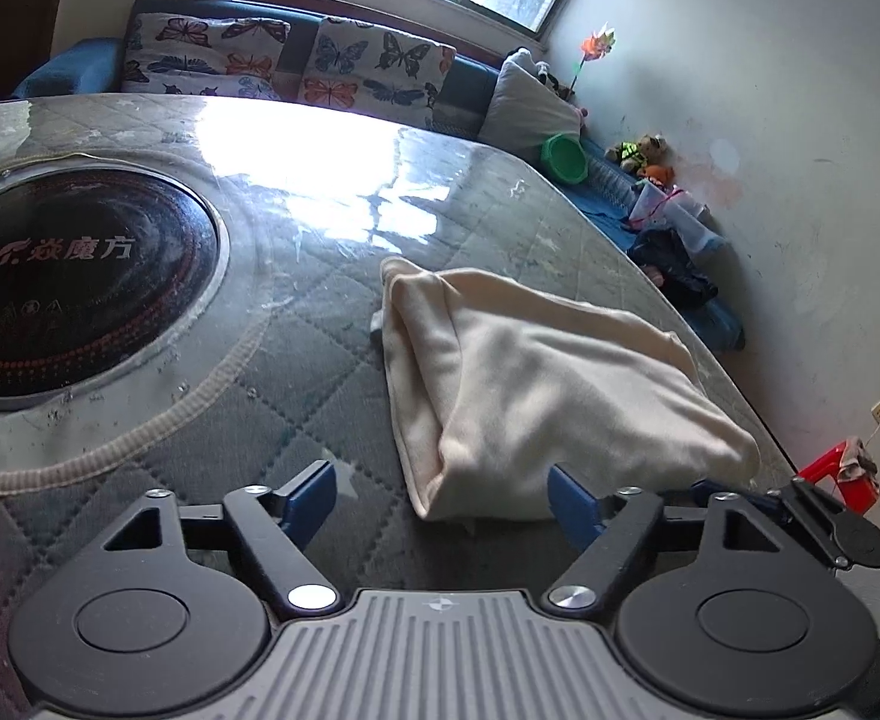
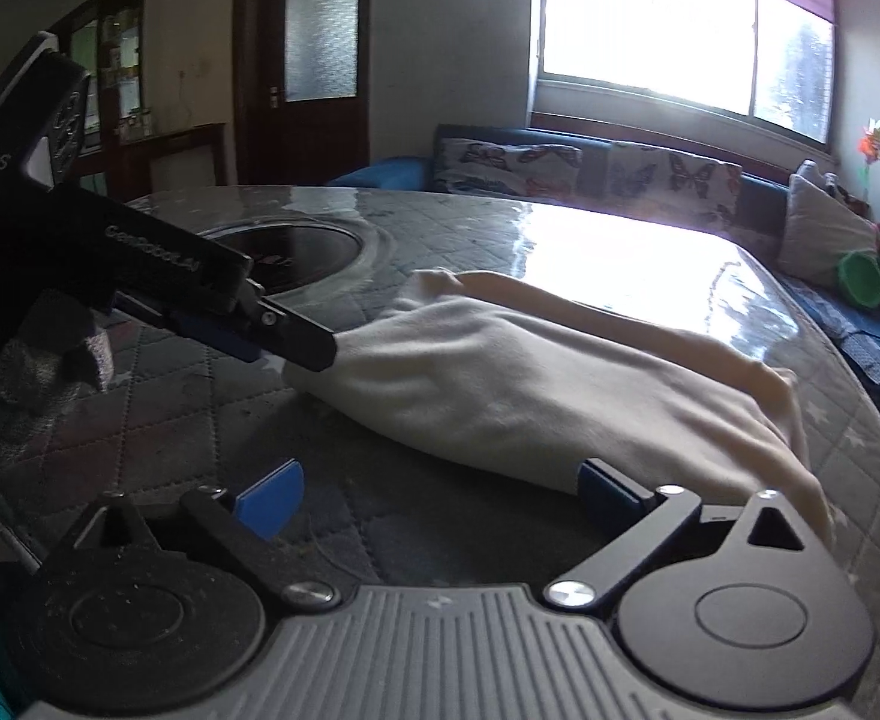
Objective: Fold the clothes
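the cream-coloured soft garment [image 1: 535, 384] lay folded into a thick, slightly rumpled bundle on the round quilted grey surface [image 1: 296, 360], near its edge on the side towards the pale wall. a clear glossy cover over the quilting threw back the glare of the window.

the left claw [image 1: 442, 495] stood wide open, its blue pads low over the surface at the near corner of the bundle; one pad [image 1: 568, 495] was just beside the cloth's edge, the other [image 1: 311, 495] over bare quilting, and nothing was gripped. seen from the right wrist, that same claw [image 2: 305, 348] reached in from the left with its black tip right at the end of the garment [image 2: 529, 384], though i could not tell whether it touched. a hand in a grey knitted glove [image 2: 44, 354] held its handle.

the right claw [image 2: 440, 495] was also spread wide and held nothing; one blue pad [image 2: 604, 489] sat against the near long edge of the bundle, the other [image 2: 272, 501] well clear over the surface.

a black round induction hob [image 1: 74, 282] with printed characters was set into the middle of the surface. beyond it ran a dark blue sofa [image 1: 469, 78] with butterfly-print cushions [image 1: 374, 66], a grey pillow [image 1: 529, 102], a green plastic bowl [image 1: 562, 159] and small stuffed toys [image 1: 640, 153] by the wall.
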`<state>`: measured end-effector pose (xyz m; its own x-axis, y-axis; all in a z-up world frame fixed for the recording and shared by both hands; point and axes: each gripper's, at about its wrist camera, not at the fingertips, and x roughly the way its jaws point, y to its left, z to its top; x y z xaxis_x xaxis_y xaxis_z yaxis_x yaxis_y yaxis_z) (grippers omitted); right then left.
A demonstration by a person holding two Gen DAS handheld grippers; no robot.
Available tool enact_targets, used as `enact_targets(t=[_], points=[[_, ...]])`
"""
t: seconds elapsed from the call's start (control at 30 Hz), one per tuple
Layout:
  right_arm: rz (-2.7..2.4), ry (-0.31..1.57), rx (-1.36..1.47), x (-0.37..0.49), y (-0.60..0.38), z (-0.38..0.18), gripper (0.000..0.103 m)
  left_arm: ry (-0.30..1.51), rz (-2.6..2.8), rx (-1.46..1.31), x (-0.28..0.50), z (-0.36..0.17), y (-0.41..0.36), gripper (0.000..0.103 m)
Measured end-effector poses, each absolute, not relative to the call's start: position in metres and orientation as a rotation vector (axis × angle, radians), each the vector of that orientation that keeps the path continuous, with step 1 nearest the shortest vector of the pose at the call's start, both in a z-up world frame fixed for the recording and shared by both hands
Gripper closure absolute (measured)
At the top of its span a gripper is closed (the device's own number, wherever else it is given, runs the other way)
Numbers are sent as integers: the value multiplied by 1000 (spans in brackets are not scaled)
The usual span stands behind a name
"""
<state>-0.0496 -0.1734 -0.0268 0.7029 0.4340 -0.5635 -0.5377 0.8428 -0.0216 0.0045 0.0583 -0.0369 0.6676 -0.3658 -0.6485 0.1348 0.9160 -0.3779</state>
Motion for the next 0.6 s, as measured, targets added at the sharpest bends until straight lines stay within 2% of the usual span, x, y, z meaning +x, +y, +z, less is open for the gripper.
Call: enact_targets(t=[0.37,0.6], points=[[369,635,-97,-58,-190,-37,0,826,-308,-258,-10,-36,43,2],[304,657,-47,-61,-197,-42,0,837,-313,-222,-18,-36,32,0]])
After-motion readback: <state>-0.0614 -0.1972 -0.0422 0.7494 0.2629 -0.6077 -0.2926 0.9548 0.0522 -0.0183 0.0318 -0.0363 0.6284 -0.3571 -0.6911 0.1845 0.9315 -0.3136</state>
